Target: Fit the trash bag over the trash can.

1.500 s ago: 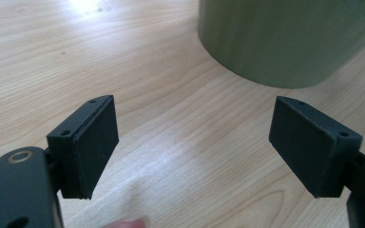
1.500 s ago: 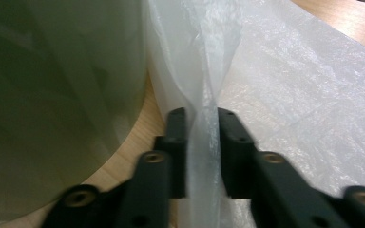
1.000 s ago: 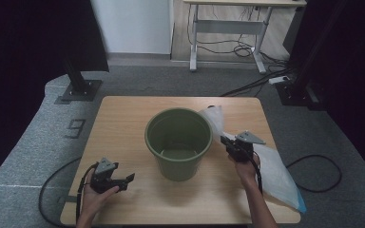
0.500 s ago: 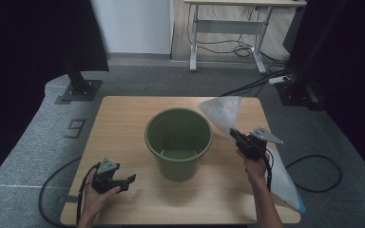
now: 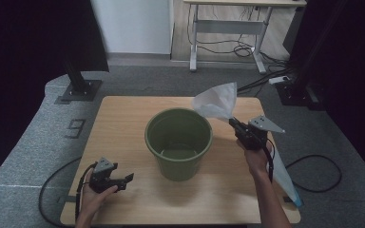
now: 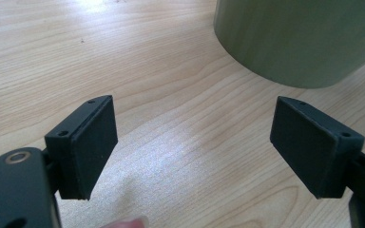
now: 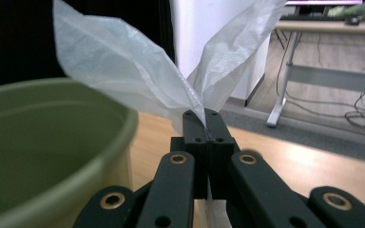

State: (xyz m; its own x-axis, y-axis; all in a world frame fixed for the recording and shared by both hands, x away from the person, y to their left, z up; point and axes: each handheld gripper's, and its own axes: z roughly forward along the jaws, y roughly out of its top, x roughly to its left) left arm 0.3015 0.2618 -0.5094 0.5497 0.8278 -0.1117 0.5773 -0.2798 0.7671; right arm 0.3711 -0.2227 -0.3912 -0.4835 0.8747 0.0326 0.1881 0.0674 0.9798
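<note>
Right gripper (image 5: pixel 234 122) is pinching the clear plastic bag (image 5: pixel 217 100) tight between closed jaws, held raised just right of the green bucket (image 5: pixel 178 142), forearm reaching in from below, bag tail draping to the table (image 5: pixel 123 114) edge; left gripper (image 5: pixel 123 179) is resting low near the front-left corner, jaws spread wide, holding nothing

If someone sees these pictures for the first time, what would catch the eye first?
Probably the big green bucket standing upright in the middle of the wooden table, empty as far as one can see. Next, the translucent plastic bag fanning out above the bucket's right rim, pinched in the shut right gripper. The left gripper rests open near the table's front left.
</note>
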